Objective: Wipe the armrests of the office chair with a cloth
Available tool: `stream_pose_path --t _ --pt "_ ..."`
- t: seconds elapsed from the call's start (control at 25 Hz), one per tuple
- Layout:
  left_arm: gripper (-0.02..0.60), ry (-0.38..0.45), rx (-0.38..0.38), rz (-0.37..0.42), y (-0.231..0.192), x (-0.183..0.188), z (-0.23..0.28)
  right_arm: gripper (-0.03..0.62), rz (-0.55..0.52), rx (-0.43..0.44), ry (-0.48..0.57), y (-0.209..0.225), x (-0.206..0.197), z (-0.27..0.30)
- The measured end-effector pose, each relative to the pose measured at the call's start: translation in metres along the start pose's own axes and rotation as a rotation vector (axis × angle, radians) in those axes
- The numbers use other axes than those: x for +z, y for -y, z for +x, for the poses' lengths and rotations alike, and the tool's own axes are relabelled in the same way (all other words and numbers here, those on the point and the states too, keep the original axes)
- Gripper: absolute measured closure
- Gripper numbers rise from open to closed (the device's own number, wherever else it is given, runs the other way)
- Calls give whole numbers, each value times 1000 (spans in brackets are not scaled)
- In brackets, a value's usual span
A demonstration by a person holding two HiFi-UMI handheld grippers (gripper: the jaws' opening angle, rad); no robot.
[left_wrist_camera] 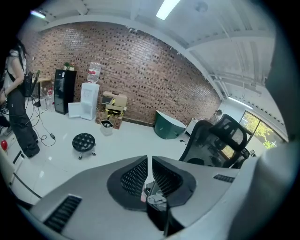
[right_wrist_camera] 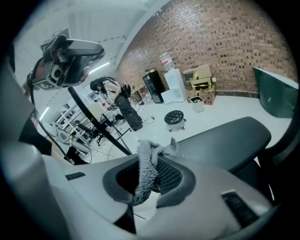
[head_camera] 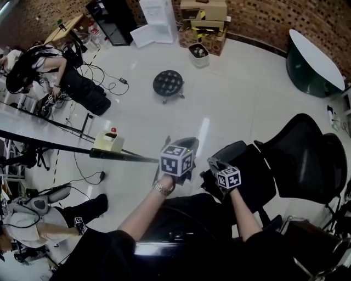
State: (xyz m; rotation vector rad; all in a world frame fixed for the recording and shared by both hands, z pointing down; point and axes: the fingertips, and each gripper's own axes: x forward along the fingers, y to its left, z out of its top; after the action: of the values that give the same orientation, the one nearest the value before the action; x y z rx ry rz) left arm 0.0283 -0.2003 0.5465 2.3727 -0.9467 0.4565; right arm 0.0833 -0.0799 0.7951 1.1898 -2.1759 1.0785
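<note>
The black mesh office chair [head_camera: 299, 159] stands to the right in the head view, and it also shows at the right of the left gripper view [left_wrist_camera: 216, 140]. Its flat dark armrest pad [right_wrist_camera: 225, 138] lies just beyond my right gripper [right_wrist_camera: 151, 159], which is shut on a grey knitted cloth [right_wrist_camera: 146, 174]. The cloth hangs down between the pads. In the head view the right gripper [head_camera: 214, 163] hovers at the near end of the armrest [head_camera: 237, 153]. My left gripper [head_camera: 184, 144] is held over the floor to the left of the chair. Its jaws [left_wrist_camera: 150, 161] are shut with nothing between them.
A round black stool [head_camera: 168, 83] stands on the white floor ahead. Cardboard boxes [head_camera: 204, 16] and a dark cabinet [head_camera: 112, 19] line the brick wall. A green tub-like piece [head_camera: 312, 66] is at the far right. A black pole [head_camera: 66, 145], cables and people [head_camera: 60, 71] fill the left.
</note>
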Motion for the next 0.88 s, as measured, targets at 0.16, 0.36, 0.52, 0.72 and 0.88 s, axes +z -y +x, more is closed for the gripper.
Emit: stream_pose_path --t 0.16,0.36,0.52,0.72,0.88 --pt "545 -13 -16 5 14 -1 0 530 42 -105 121 66 37 -57" --pt "545 -22 -4 7 9 -6 -3 530 256 -412 167 210 55 -110" --pt "545 -16 7 3 5 -8 -11 530 219 -436 71 215 37 -95" --pt "545 -14 15 -6 0 -9 -14 530 276 -371 176 159 24 -75" --pt "545 -19 3 0 4 -13 -9 530 290 -276 181 108 5 -53"
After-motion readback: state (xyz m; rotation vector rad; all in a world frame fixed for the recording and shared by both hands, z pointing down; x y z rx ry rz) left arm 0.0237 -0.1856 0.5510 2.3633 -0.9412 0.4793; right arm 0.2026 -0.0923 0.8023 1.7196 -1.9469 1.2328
